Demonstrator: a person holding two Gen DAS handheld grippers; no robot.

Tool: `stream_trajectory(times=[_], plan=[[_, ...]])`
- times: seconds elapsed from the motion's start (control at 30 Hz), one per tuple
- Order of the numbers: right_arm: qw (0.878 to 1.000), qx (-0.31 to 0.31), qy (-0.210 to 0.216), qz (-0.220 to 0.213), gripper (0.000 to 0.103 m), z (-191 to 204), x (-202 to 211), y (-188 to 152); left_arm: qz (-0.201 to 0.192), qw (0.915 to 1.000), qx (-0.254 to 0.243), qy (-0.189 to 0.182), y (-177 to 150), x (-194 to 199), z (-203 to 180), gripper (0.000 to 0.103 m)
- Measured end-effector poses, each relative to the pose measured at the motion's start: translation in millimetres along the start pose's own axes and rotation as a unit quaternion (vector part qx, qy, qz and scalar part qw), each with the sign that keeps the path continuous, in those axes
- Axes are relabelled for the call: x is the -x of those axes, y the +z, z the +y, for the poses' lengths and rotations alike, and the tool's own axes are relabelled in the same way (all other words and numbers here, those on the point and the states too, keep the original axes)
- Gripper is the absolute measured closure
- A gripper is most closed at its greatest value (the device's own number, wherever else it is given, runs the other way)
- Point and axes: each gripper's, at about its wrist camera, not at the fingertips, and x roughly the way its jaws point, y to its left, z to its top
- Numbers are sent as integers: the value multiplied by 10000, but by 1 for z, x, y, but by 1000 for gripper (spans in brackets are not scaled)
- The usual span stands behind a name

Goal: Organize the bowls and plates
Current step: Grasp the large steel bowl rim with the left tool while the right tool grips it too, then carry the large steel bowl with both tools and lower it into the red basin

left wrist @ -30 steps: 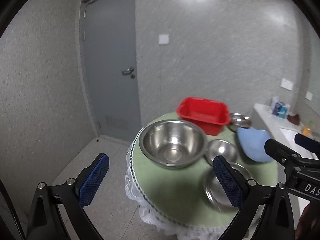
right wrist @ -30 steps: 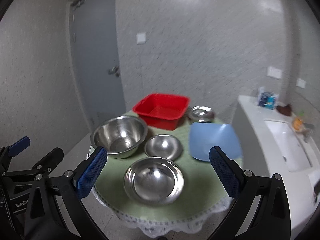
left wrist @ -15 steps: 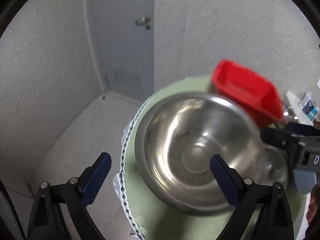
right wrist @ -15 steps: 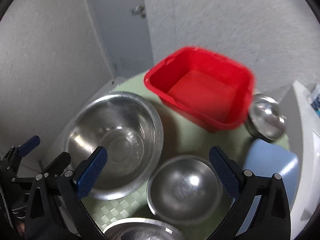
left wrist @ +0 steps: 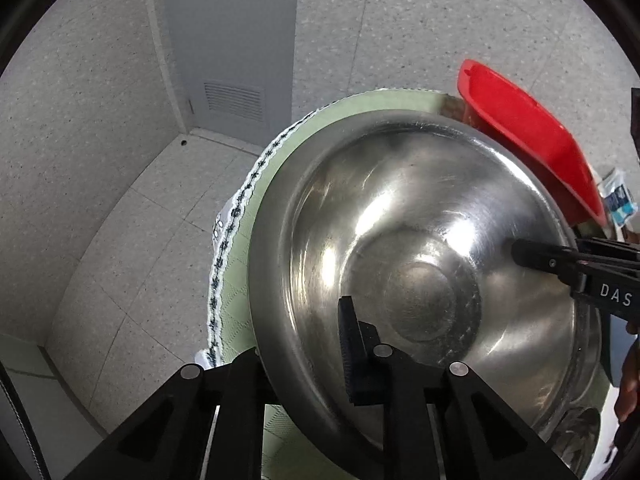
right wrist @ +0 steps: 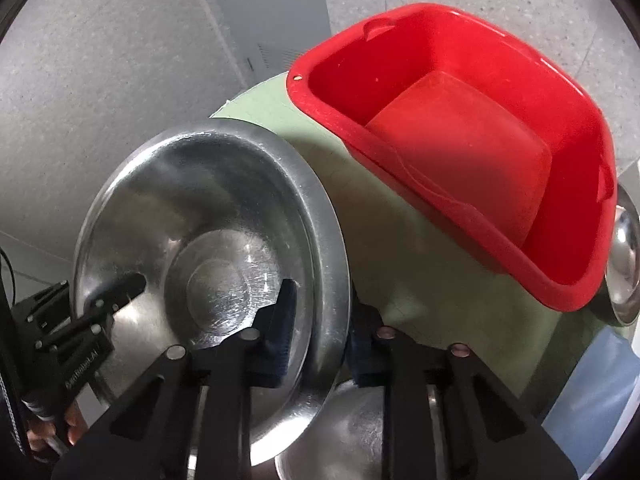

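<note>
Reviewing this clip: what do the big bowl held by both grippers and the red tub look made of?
Big bowl: apparently stainless steel, brushed finish, showing bright reflections and fine circular scratches. Red tub: looks like moulded plastic, uniform opaque red with a soft sheen and thick rolled rim.

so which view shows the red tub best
The right wrist view: the red plastic tub shows nearly whole, rim and bare floor visible. In the left wrist view only its side and rim appear, behind the large steel bowl.
</note>
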Motion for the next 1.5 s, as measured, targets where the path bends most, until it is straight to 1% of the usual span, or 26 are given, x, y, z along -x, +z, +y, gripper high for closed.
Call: stream_trajectory(times=[0.07,0.13,0.23,0.33,0.4,0.43,0.47,0.53,0.6,0.67,0.77,0.87,0.9,0.93,1.0,1.03,1.07,1.1,1.17,1.2,1.3,1.37,1.43,1.5], plan=[[9999,-45,116,-57,83,0,4,0,-35,10000,-75,33,-1,7,4,93],[9998,-44,135,-146,83,-1,8,3,-128,9998,-148,51,0,16,2,93],[9991,0,174,-375,83,-1,30,-1,-407,9988,-284,30,0,38,1,93],[9972,-17,250,-699,83,-6,63,0,-692,9968,-396,-83,17,58,-3,93],[9953,-112,225,-937,83,-17,83,7,-923,9941,-551,-150,36,65,-14,93],[9946,-151,198,-1003,83,-21,88,8,-994,9930,-609,-200,43,66,-19,93],[9935,-235,132,-1104,83,-31,96,13,-947,9929,-663,-272,52,66,-26,93],[9915,-387,1,-1242,83,-47,106,19,-1071,9900,-825,-411,70,64,-42,93],[9888,-595,-110,-1365,83,-71,112,27,-1144,9870,-1008,-504,90,53,-62,93],[9859,-855,-185,-1423,83,-97,114,35,-1135,9845,-1195,-601,113,31,-75,93],[9826,-1178,-309,-1400,83,-129,103,41,-962,9832,-1390,-695,134,-4,-97,93],[9814,-1353,-413,-1299,83,-151,88,44,-841,9818,-1558,-681,156,-40,-111,93],[9814,-1378,-465,-1256,83,-156,85,46,-775,9818,-1589,-691,159,-51,-113,93],[9810,-1424,-496,-1218,83,-160,74,48,-706,9821,-1593,-719,170,-61,-115,93],[9803,-1515,-538,-1144,83,-172,65,52,-553,9822,-1632,-744,200,-87,-133,93],[9800,-1543,-550,-1131,83,-173,62,53,-497,9824,-1658,-709,203,-95,-139,93],[9800,-1555,-566,-1104,82,-173,58,54,-445,9820,-1717,-648,213,-106,-145,93],[9801,-1549,-602,-1085,82,-166,57,56,-420,9817,-1752,-614,218,-115,-148,93],[9800,-1522,-704,-1072,82,-162,58,52,-352,9816,-1787,-568,230,-130,-164,93],[9801,-1506,-724,-1067,81,-162,57,59,-331,9817,-1785,-573,234,-136,-167,93],[9806,-1452,-858,-1004,80,-160,53,58,-272,9808,-1852,-550,239,-146,-181,92],[9802,-1499,-862,-961,78,-166,48,53,-217,9801,-1894,-552,229,-143,-182,90],[9799,-1524,-921,-899,77,-168,43,50,-184,9794,-1938,-528,226,-146,-184,90],[9799,-1496,-920,-942,76,-167,42,48,-145,9793,-1960,-484,226,-152,-187,88]])
